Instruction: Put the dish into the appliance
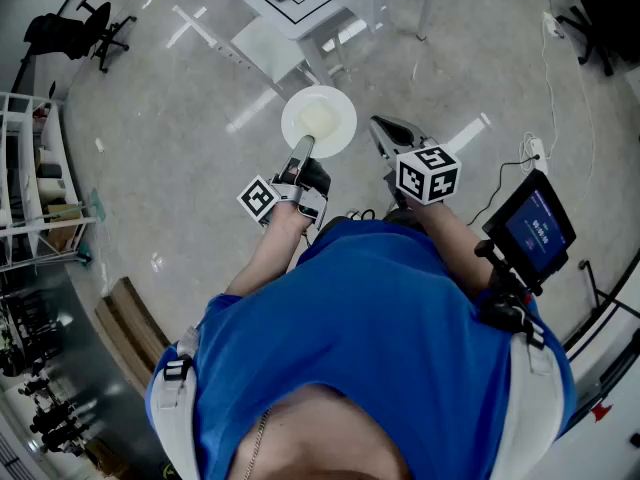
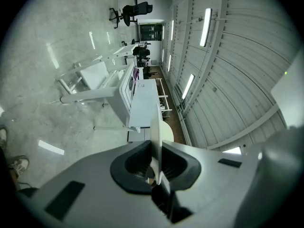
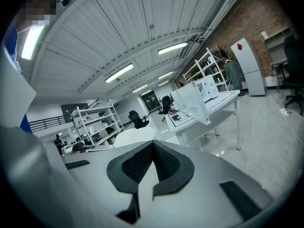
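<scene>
A round white dish (image 1: 318, 120) is held out over the floor in front of me, with my left gripper (image 1: 303, 148) shut on its near rim. In the left gripper view the dish (image 2: 156, 127) shows edge-on, pinched between the dark pads of the left gripper (image 2: 154, 167). My right gripper (image 1: 385, 133) hovers just right of the dish, shut with nothing in it; in its own view the right gripper (image 3: 153, 148) has its pads meeting, and the dish (image 3: 133, 137) shows behind them. A white box-shaped appliance (image 3: 207, 88) stands on a white table (image 1: 325, 8) ahead.
A black office chair (image 1: 85, 28) and white shelves (image 1: 30, 168) stand at the left. A screen on a stand (image 1: 535, 226) is at my right, with cables (image 1: 535, 148) on the floor beyond it. A wooden pallet (image 1: 125, 328) lies at the lower left.
</scene>
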{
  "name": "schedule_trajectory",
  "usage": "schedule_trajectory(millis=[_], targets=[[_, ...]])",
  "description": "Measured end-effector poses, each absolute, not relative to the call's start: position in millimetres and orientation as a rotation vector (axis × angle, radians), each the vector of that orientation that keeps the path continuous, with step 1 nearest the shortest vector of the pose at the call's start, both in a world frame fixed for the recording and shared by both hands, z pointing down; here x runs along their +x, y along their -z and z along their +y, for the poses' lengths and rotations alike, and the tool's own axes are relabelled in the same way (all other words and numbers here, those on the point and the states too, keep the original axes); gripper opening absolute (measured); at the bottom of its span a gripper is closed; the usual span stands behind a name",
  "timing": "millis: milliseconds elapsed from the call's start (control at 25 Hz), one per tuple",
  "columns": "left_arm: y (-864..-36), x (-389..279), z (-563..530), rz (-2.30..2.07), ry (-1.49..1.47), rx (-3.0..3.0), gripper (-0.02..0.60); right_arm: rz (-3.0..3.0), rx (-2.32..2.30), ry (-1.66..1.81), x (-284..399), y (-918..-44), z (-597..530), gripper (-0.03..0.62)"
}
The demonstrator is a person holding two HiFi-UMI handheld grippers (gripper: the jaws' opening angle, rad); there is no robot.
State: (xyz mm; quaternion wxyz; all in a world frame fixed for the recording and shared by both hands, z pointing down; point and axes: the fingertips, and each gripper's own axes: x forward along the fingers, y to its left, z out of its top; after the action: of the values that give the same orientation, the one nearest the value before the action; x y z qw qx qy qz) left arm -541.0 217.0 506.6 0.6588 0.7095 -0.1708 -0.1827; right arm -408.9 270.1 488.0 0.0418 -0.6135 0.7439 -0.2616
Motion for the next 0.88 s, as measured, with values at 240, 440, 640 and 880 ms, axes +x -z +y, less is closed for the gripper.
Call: schedule_trajectory(millis=[240, 440, 640, 880], targets=[[-507.0, -538.2, 216.9, -0.38, 0.415, 1.605, 0.029, 2.277, -1.888, 0.788, -407.5, -487.6, 269.7, 0.002], [-506.0, -536.2, 216.7, -0.37, 0.407, 1.6, 0.029, 2.268, -1.902, 0.78, -405.2, -487.3, 269.7, 0.002], [-505.3, -537.6, 216.0, -0.36, 0.391, 1.603, 0.029, 2.253, -1.921, 0.769, -406.3, -484.9, 270.1, 0.002], [-509.0, -542.4, 219.5, -0.343, 0.369, 1.604, 0.029, 2.224, -1.946, 0.765, -411.2, -485.4, 275.4, 0.002]])
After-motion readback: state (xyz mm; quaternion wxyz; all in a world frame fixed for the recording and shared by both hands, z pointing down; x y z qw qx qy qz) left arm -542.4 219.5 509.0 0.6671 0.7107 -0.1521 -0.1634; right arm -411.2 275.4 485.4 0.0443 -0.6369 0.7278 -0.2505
